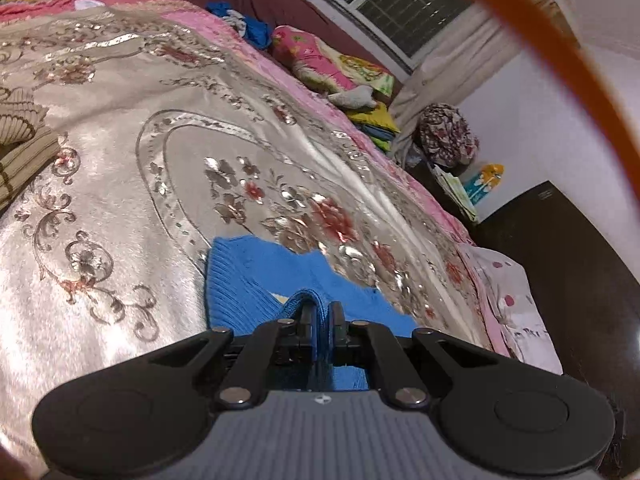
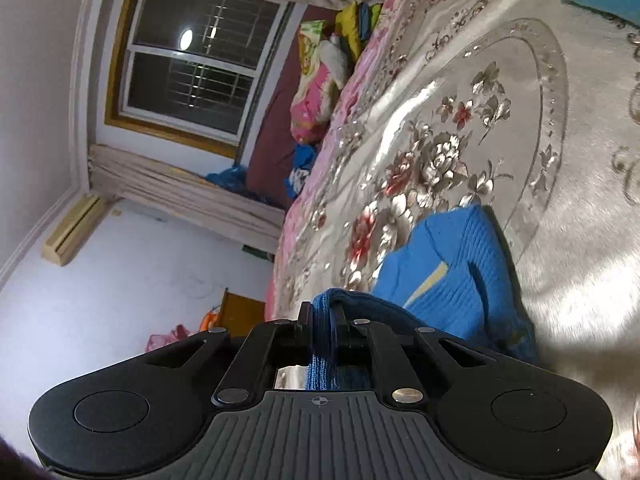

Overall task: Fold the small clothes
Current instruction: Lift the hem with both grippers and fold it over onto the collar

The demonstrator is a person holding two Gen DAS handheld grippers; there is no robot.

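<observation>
A small blue knitted garment [image 1: 248,276] lies on the silver floral bedspread [image 1: 120,200]. My left gripper [image 1: 320,312] is shut on a bunched edge of it, the knit pinched between the black fingers. In the right wrist view the same blue garment [image 2: 452,276] shows a pale yellow stripe. My right gripper [image 2: 322,312] is shut on another bunched edge of it, held just above the bedspread [image 2: 560,240]. Most of the garment is hidden under the grippers.
A folded beige striped cloth [image 1: 20,140] lies at the left of the bed. Pink floral pillows [image 1: 320,60] and blue clothes [image 1: 248,24] sit by the window. A dark cabinet [image 1: 560,260] stands beside the bed. An orange strap [image 1: 560,60] crosses the upper right.
</observation>
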